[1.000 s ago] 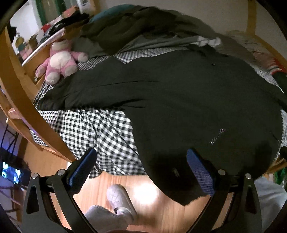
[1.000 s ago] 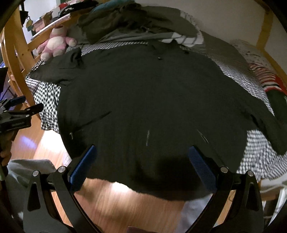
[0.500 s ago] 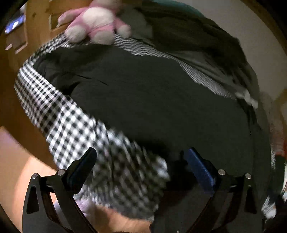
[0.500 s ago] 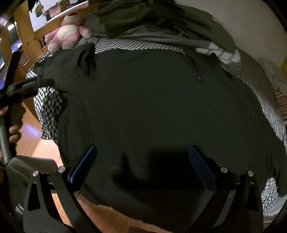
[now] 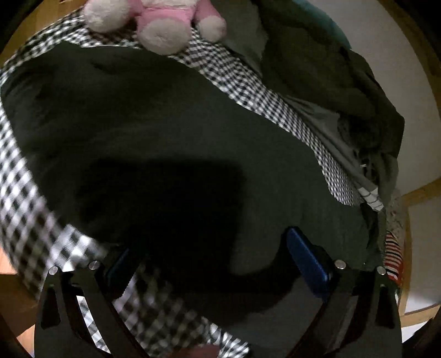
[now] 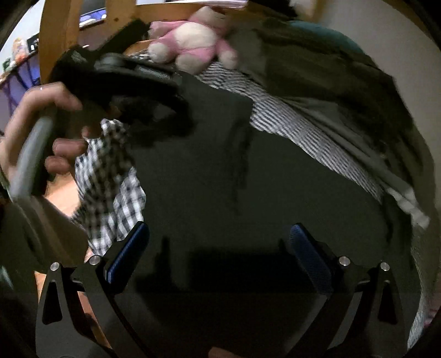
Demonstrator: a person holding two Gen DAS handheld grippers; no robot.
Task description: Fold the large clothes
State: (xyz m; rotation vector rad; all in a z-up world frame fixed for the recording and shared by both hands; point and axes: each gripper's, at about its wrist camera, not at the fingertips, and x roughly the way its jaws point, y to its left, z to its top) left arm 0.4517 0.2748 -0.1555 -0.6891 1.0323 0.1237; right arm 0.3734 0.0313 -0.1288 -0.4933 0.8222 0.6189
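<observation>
Fingers of the left gripper, blue-padded, stand spread and empty over the dark matte garment; the right gripper is likewise spread, holding nothing. The garment lies flat on the bed's black-and-white checked sheet. A pink plush toy sits beyond, beside heaped olive clothes.

No legible text, label, brand, number or sign in either view; dark garment carries no readable print or tag; checked bedsheet shows pattern only; pink plush toy unmarked; striped cloth at the right edge has stripes only; right wrist view too blurred for fine print.
</observation>
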